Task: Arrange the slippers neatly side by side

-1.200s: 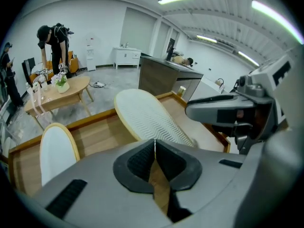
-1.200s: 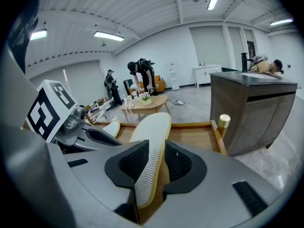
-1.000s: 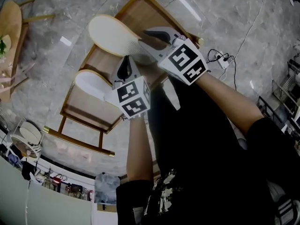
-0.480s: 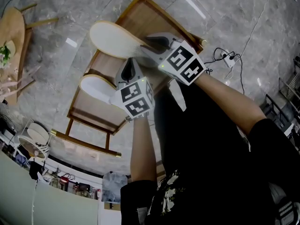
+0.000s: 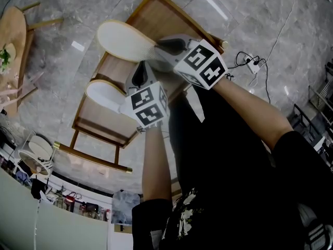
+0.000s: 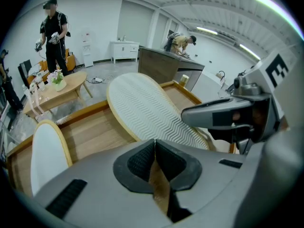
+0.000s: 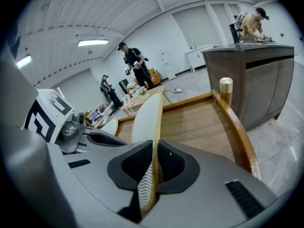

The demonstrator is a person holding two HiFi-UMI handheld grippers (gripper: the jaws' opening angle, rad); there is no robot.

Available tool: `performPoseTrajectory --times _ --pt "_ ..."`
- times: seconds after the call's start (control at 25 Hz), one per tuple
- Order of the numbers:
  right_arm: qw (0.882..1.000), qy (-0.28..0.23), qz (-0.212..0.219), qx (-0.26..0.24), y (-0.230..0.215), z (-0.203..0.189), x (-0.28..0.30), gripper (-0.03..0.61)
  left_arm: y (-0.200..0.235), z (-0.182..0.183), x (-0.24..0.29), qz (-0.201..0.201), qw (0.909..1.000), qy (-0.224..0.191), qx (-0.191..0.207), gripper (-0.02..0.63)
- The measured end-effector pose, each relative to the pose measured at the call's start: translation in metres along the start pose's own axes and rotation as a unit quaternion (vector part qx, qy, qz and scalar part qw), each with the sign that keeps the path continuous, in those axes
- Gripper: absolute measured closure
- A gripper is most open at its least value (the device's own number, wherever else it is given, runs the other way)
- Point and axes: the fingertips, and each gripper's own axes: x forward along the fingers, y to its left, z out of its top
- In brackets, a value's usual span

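A person is standing over a low wooden table (image 5: 151, 12) with a raised rim, holding a gripper in each hand.

The right gripper (image 5: 162, 47) is clamping one slipper (image 5: 125, 40) by its edge, at the table's far right. The slipper is standing on edge between the pads, thin tan rim toward the camera and zigzag sole facing left. It is reaching out over the wood toward the table's far side. In the right gripper view, the sole (image 7: 148, 118) is rising straight out of the closed pads of the right gripper (image 7: 153, 148), with bare tabletop (image 7: 199, 122) to its right.

The left gripper (image 5: 139, 72) is hovering just nearer and to the left, close beside the right one. Its pads (image 6: 142, 160) are pressing together in the left gripper view, clenched with no slipper between them. The held slipper's sole (image 6: 147, 108) is filling the space just beyond them.

The other slipper (image 5: 104, 95) is lying on the table's near left part, pale face up, just left of the left gripper and apart from it. The left gripper view is showing it at the lower left (image 6: 45, 156), on the wood (image 6: 95, 127).

The two slippers are lying apart, at different angles.
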Motion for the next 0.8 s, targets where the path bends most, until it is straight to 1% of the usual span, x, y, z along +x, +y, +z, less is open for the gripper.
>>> performPoseTrajectory --times 0.12,0.32,0.44,0.56,0.72,0.8 --pt "1.0 -0.005 0.005 -0.001 0.009 0.005 -0.008 0.554 0.0 0.0 -0.003 -0.002 1.0 0.002 0.001 0.606" --pt "1.0 -0.014 -0.013 0.003 0.013 0.007 -0.022 0.558 -0.009 0.0 -0.006 -0.01 0.9999 0.001 0.007 0.606" --pt "0.999 -0.027 -0.016 0.012 0.019 0.01 -0.032 0.561 -0.018 0.0 -0.008 -0.022 0.9997 -0.006 0.011 0.606" --pt "0.999 -0.044 -0.022 0.008 0.024 0.014 -0.043 0.563 -0.027 0.001 -0.008 -0.034 0.9992 -0.014 0.013 0.606" --pt "0.998 -0.061 -0.025 0.013 0.03 0.009 -0.052 0.566 -0.038 0.0 -0.006 -0.062 0.9981 -0.009 -0.003 0.606" --pt "0.997 -0.067 -0.03 0.021 0.031 0.006 -0.055 0.566 -0.04 0.0 -0.005 -0.07 0.9975 -0.005 -0.002 0.606"
